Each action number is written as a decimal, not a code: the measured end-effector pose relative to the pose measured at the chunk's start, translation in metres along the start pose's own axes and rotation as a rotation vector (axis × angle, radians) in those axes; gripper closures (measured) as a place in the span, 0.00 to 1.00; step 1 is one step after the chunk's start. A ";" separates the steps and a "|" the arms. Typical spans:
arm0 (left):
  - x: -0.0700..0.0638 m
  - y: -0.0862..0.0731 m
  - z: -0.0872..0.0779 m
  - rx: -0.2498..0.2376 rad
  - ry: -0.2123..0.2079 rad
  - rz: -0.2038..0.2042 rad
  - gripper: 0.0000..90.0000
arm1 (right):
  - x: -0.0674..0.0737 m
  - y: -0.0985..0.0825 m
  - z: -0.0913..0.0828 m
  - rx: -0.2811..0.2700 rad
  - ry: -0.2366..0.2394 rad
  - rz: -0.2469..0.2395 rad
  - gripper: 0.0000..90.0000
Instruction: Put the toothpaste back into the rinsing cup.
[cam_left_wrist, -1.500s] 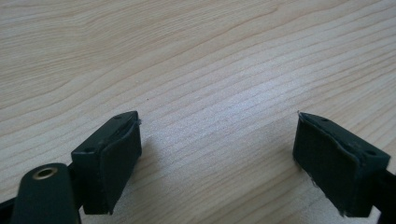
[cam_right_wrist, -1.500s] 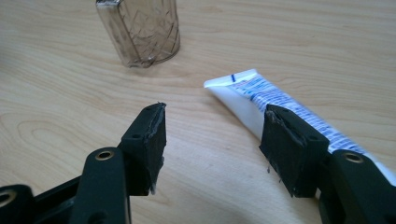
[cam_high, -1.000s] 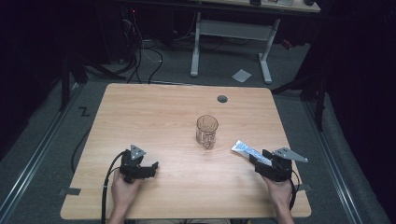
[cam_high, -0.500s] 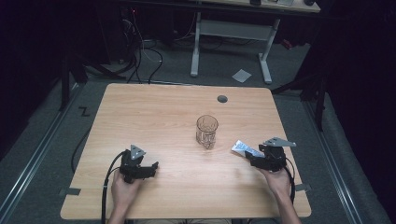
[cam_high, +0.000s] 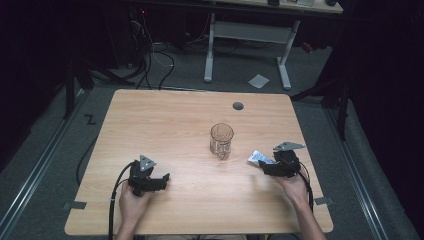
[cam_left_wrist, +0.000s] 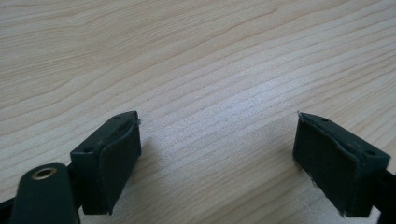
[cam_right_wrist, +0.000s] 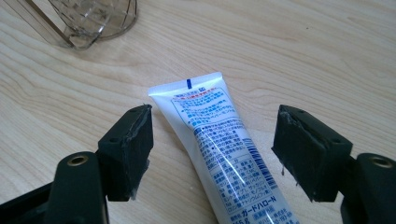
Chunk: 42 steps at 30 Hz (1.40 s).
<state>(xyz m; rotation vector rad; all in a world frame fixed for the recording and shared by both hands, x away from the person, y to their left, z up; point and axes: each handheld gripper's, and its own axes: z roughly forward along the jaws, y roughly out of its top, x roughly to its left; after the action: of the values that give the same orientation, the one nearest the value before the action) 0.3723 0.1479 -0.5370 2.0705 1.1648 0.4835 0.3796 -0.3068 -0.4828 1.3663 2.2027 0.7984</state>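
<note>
While the right hand-held gripper (cam_right_wrist: 212, 154) lies low over the wooden surface (cam_high: 165, 125), its two black jaws stand wide apart and have just been opening, with a white toothpaste tube (cam_right_wrist: 224, 144) lying between them. Neither pad presses on the tube; bare wood shows on both sides of it in the right gripper view. The tube lies flat on the surface, its crimped flat end pointing away from the gripper toward a clear glass cup (cam_right_wrist: 93, 21), which stands near but apart from it. From the high view, the tube (cam_high: 260, 158) sits at the right side of the surface, just in front of the right hand-held gripper (cam_high: 267, 167), and the cup (cam_high: 221, 141) stands upright near the middle, to the left of the tube. On the left side, the left hand-held gripper (cam_high: 162, 181) rests on the surface in the person's hand, well apart from the cup. Its jaws are also spread wide in the left gripper view, with nothing but bare wood (cam_left_wrist: 210, 70) between them.
</note>
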 end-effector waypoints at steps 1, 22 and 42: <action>0.000 0.000 0.000 0.000 0.000 0.000 0.17 | 0.000 0.000 0.002 0.010 0.000 -0.001 0.31; 0.001 0.000 0.000 0.000 0.003 -0.005 0.17 | -0.003 0.008 0.027 0.127 0.026 -0.014 0.34; 0.000 0.000 0.000 0.001 0.005 -0.002 0.17 | -0.008 0.009 0.037 0.185 0.032 0.000 0.45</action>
<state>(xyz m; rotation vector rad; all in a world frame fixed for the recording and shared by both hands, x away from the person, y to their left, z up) 0.3729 0.1480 -0.5370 2.0695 1.1703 0.4873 0.4123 -0.3020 -0.5036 1.4482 2.3503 0.6331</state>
